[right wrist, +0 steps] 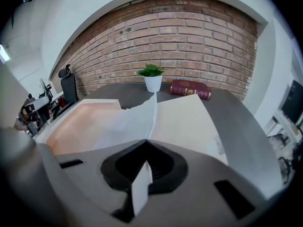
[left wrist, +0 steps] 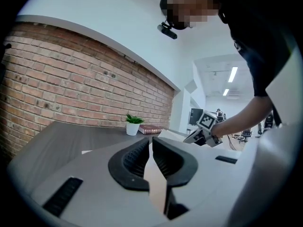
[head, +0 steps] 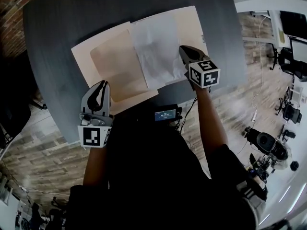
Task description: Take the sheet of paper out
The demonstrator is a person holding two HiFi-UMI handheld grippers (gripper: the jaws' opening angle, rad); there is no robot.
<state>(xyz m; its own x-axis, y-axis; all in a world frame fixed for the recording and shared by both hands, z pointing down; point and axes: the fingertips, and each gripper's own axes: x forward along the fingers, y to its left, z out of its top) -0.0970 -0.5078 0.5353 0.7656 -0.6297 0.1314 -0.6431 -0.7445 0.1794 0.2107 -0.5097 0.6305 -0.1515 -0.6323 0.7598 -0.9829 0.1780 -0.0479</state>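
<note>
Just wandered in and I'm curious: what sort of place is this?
Probably an office or lab workspace: a dark desk beside a brick wall, an office chair, and a monitor further back.

Matt paper sheet (head: 156, 49), card folder (head: 111, 63)

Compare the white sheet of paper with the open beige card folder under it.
The white sheet of paper is paler and smaller; the open beige card folder spreads wider than it on both sides. The sheet lies on top, the folder beneath on the dark grey table. The right gripper is shut on the sheet's near edge; the left gripper is shut on the folder's near edge. Both are thin rectangles.
</note>
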